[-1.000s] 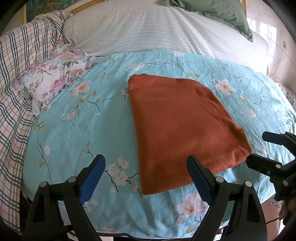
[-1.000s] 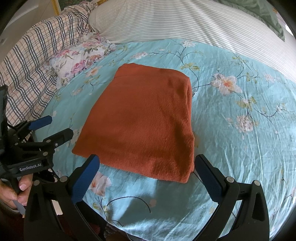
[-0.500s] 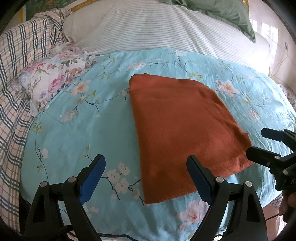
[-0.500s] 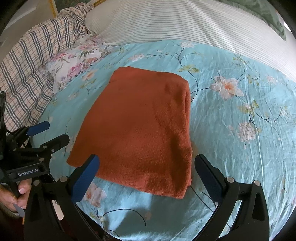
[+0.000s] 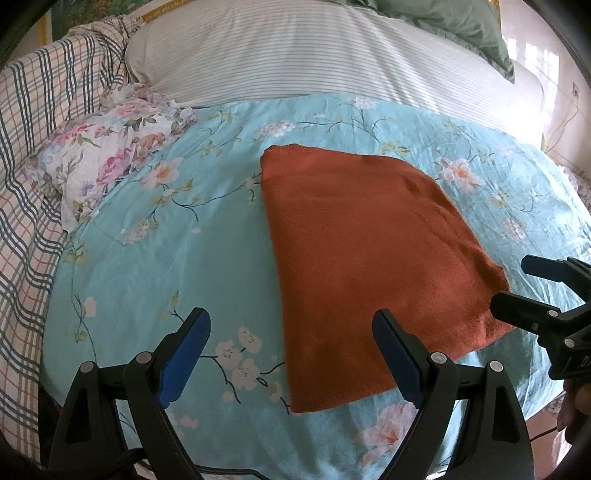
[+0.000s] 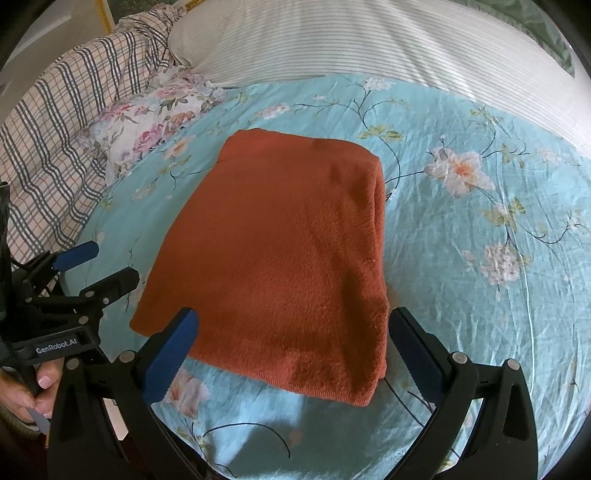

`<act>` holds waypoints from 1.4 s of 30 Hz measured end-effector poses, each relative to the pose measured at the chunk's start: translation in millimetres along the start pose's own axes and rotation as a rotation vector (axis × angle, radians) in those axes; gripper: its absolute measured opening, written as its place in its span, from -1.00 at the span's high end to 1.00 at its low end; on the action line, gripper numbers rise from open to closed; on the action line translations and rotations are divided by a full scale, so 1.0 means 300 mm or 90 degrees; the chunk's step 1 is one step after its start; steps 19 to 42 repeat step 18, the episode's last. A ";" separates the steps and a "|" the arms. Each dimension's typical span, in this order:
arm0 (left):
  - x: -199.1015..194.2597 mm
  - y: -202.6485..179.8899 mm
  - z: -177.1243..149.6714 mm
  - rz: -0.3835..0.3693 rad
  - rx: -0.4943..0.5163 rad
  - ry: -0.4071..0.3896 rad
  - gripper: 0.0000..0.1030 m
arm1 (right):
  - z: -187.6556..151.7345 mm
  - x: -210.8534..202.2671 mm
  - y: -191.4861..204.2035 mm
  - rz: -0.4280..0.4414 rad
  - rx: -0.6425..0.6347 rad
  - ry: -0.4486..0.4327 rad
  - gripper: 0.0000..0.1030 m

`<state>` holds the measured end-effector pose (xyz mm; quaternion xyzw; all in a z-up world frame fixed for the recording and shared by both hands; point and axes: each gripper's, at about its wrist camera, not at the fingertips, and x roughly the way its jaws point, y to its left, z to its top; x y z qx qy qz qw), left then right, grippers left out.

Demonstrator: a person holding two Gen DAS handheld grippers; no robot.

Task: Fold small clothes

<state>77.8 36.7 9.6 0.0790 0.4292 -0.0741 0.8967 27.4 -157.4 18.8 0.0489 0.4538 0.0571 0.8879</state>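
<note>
- A rust-orange knitted cloth (image 5: 369,254), folded into a flat, roughly rectangular bundle, lies on a turquoise bedspread printed with pale blossoms and thin branches (image 5: 177,258).
- In the right wrist view the cloth (image 6: 288,258) shows its doubled, rounded fold along its right side; its layered edge faces the camera.
- The left gripper (image 5: 291,354), black with blue pads, is released: its jaws stand wide apart and empty above the near left corner of the cloth, one finger over bare bedspread, the other over the cloth's near edge.
- The right gripper (image 6: 291,347) is likewise spread open and holds nothing; its fingers straddle the cloth's near edge. Whether they touch the fabric I cannot tell.
- In the left wrist view the right gripper (image 5: 517,288) shows just beside the cloth's near right corner.
- In the right wrist view the left gripper (image 6: 99,266) sits just beside the cloth's near left corner, with a hand (image 6: 26,391) on its handle.
- Beyond the cloth's far left corner lies a crumpled white fabric with pink roses (image 5: 110,147).
- Further left of the cloth is a plaid sheet in cream, navy and red lines (image 5: 33,147).
- Behind the cloth's far edge lies a large white pillow with fine dark stripes (image 5: 314,55).
- A sage-green pillow (image 5: 454,26) rests on it.
</note>
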 end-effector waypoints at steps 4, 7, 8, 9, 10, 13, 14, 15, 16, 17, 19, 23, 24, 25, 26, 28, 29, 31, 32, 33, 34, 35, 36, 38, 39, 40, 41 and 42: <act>0.005 -0.006 -0.005 0.002 0.000 0.000 -0.75 | 0.004 0.012 0.008 0.004 0.000 0.002 -0.99; 0.012 -0.014 -0.011 0.000 0.003 0.007 -0.75 | 0.007 0.022 0.009 0.008 0.001 0.004 -0.99; 0.013 -0.017 -0.011 0.000 0.004 0.008 -0.75 | 0.008 0.024 0.009 0.009 0.001 0.004 -0.99; 0.015 -0.020 -0.012 0.000 0.004 0.009 -0.75 | 0.007 0.027 0.013 0.010 0.001 0.004 -0.99; 0.014 -0.020 -0.013 0.000 0.004 0.008 -0.75 | 0.007 0.030 0.016 0.012 0.000 0.006 -0.99; 0.013 -0.029 -0.014 -0.003 0.007 -0.002 -0.75 | 0.008 0.045 0.021 0.019 -0.003 0.009 -0.99; 0.012 -0.033 -0.015 -0.001 0.010 -0.006 -0.75 | 0.007 0.051 0.022 0.021 -0.003 0.010 -0.99; 0.013 -0.037 -0.016 -0.002 0.012 -0.007 -0.75 | 0.007 0.056 0.021 0.023 -0.003 0.011 -0.99; 0.015 -0.041 -0.016 -0.004 0.014 -0.006 -0.75 | 0.008 0.061 0.020 0.026 -0.002 0.012 -0.99; 0.016 -0.044 -0.016 -0.008 0.015 -0.005 -0.75 | 0.008 0.065 0.018 0.030 -0.001 0.012 -0.99; 0.019 -0.045 -0.014 -0.013 0.014 -0.002 -0.75 | 0.007 0.067 0.014 0.031 0.000 0.013 -0.99; 0.019 -0.045 -0.014 -0.013 0.014 -0.002 -0.75 | 0.007 0.067 0.014 0.031 0.000 0.013 -0.99; 0.019 -0.045 -0.014 -0.013 0.014 -0.002 -0.75 | 0.007 0.067 0.014 0.031 0.000 0.013 -0.99; 0.019 -0.045 -0.014 -0.013 0.014 -0.002 -0.75 | 0.007 0.067 0.014 0.031 0.000 0.013 -0.99; 0.019 -0.045 -0.014 -0.013 0.014 -0.002 -0.75 | 0.007 0.067 0.014 0.031 0.000 0.013 -0.99; 0.019 -0.045 -0.014 -0.013 0.014 -0.002 -0.75 | 0.007 0.067 0.014 0.031 0.000 0.013 -0.99; 0.019 -0.045 -0.014 -0.013 0.014 -0.002 -0.75 | 0.007 0.067 0.014 0.031 0.000 0.013 -0.99; 0.019 -0.045 -0.014 -0.013 0.014 -0.002 -0.75 | 0.007 0.067 0.014 0.031 0.000 0.013 -0.99; 0.019 -0.045 -0.014 -0.013 0.014 -0.002 -0.75 | 0.007 0.067 0.014 0.031 0.000 0.013 -0.99; 0.019 -0.045 -0.014 -0.013 0.014 -0.002 -0.75 | 0.007 0.067 0.014 0.031 0.000 0.013 -0.99; 0.019 -0.045 -0.014 -0.013 0.014 -0.002 -0.75 | 0.007 0.067 0.014 0.031 0.000 0.013 -0.99; 0.019 -0.045 -0.014 -0.013 0.014 -0.002 -0.75 | 0.007 0.067 0.014 0.031 0.000 0.013 -0.99; 0.019 -0.045 -0.014 -0.013 0.014 -0.002 -0.75 | 0.007 0.067 0.014 0.031 0.000 0.013 -0.99; 0.019 -0.045 -0.014 -0.013 0.014 -0.002 -0.75 | 0.007 0.067 0.014 0.031 0.000 0.013 -0.99; 0.019 -0.045 -0.014 -0.013 0.014 -0.002 -0.75 | 0.007 0.067 0.014 0.031 0.000 0.013 -0.99; 0.019 -0.045 -0.014 -0.013 0.014 -0.002 -0.75 | 0.007 0.067 0.014 0.031 0.000 0.013 -0.99; 0.019 -0.045 -0.014 -0.013 0.014 -0.002 -0.75 | 0.007 0.067 0.014 0.031 0.000 0.013 -0.99; 0.019 -0.045 -0.014 -0.013 0.014 -0.002 -0.75 | 0.007 0.067 0.014 0.031 0.000 0.013 -0.99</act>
